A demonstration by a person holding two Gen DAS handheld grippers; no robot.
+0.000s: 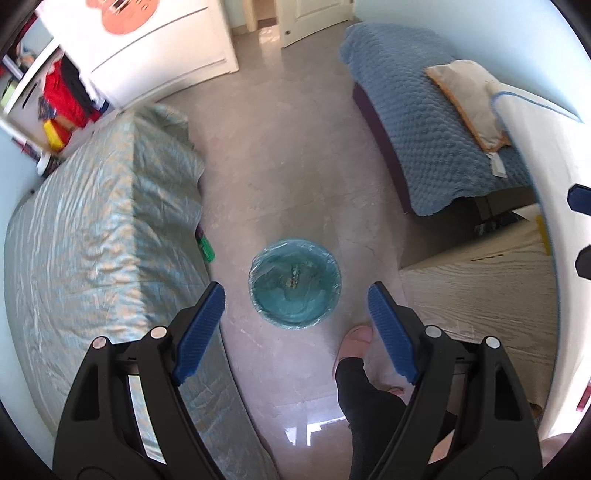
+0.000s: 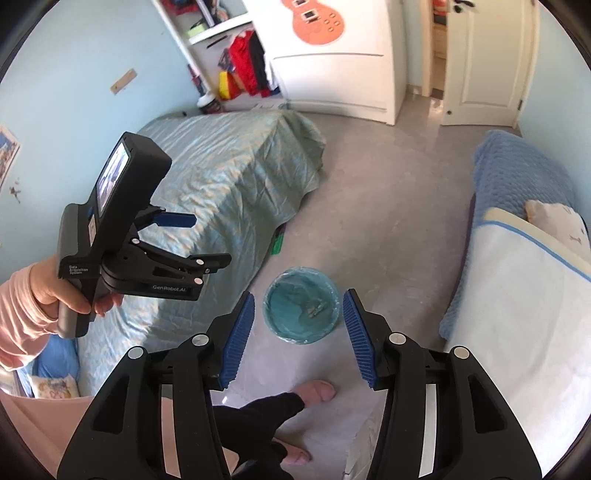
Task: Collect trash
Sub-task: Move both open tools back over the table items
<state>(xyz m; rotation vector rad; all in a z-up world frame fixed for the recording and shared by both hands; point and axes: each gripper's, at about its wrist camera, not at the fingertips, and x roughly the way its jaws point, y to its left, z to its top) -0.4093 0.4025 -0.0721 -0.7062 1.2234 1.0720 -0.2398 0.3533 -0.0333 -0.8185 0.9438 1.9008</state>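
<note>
Standing upright on floor point(image 1: 295, 177) | bin point(image 1: 294, 286) mouth up | round

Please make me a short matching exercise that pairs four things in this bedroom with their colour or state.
Things:
1. bin
2. left gripper
3. slipper
4. guitar sticker

Descriptions:
A. orange, on the white wardrobe
B. pink, on the person's foot
C. lined with a teal bag, standing on the floor between the beds
D. open, holding nothing

Pairs: 1-C, 2-D, 3-B, 4-A
</note>
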